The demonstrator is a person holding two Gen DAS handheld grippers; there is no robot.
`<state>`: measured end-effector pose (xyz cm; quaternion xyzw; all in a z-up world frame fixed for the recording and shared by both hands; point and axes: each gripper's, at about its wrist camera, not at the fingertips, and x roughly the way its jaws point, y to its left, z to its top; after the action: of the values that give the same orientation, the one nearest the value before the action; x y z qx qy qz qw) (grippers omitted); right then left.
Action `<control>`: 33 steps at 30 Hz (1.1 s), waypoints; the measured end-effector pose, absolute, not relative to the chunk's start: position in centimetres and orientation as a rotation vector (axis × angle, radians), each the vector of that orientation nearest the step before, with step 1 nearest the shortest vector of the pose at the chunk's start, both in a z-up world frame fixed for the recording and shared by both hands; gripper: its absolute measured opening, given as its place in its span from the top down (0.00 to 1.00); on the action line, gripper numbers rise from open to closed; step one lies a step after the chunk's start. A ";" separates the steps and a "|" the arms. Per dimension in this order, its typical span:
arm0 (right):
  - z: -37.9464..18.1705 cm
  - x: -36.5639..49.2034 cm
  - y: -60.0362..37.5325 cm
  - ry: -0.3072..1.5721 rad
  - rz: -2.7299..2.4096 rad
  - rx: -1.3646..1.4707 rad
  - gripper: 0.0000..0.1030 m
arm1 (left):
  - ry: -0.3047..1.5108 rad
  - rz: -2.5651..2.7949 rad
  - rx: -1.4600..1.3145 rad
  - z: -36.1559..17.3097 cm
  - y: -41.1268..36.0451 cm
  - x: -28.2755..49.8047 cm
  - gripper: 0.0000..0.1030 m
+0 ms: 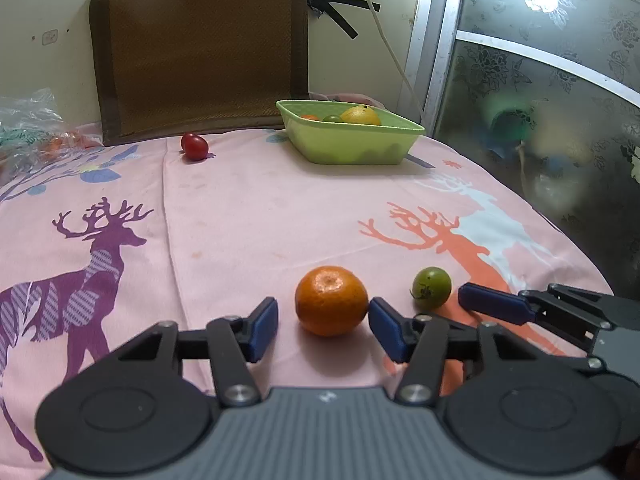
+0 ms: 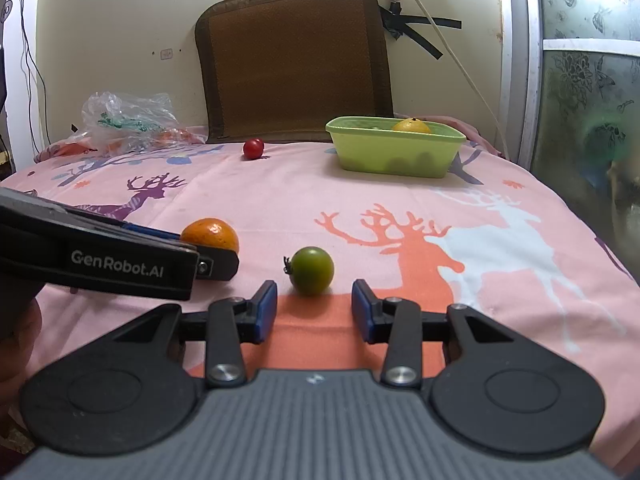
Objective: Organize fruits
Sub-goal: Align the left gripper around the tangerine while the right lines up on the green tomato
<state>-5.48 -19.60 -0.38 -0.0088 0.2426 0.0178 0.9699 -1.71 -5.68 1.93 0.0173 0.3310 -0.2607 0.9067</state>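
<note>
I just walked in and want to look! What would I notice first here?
Probably the round orange mandarin on the pink deer-print cloth, sitting between the open blue fingers of the left gripper. Beside it a small green tomato waits in front of the open right gripper. Far back stands a light green plastic tub with fruit inside.

The only legible text is "GenRobot.AI", printed in grey on the black side of the left gripper [image 2: 230,258].
</note>
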 end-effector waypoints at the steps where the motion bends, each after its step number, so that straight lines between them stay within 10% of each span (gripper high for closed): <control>1: -0.4 -5.5 -19.6 0.489 0.035 -0.019 0.57 | 0.684 -0.537 0.038 1.9 -5.7 -1.7 0.49; 33: -0.4 -5.6 -19.9 0.485 0.034 -0.006 0.56 | 0.724 -0.441 0.096 1.9 -6.1 -1.5 0.16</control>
<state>-5.58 -19.88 -0.38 -0.0032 0.2401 0.0166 0.9706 -1.53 -6.11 1.94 0.0467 0.3513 -0.2137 0.9103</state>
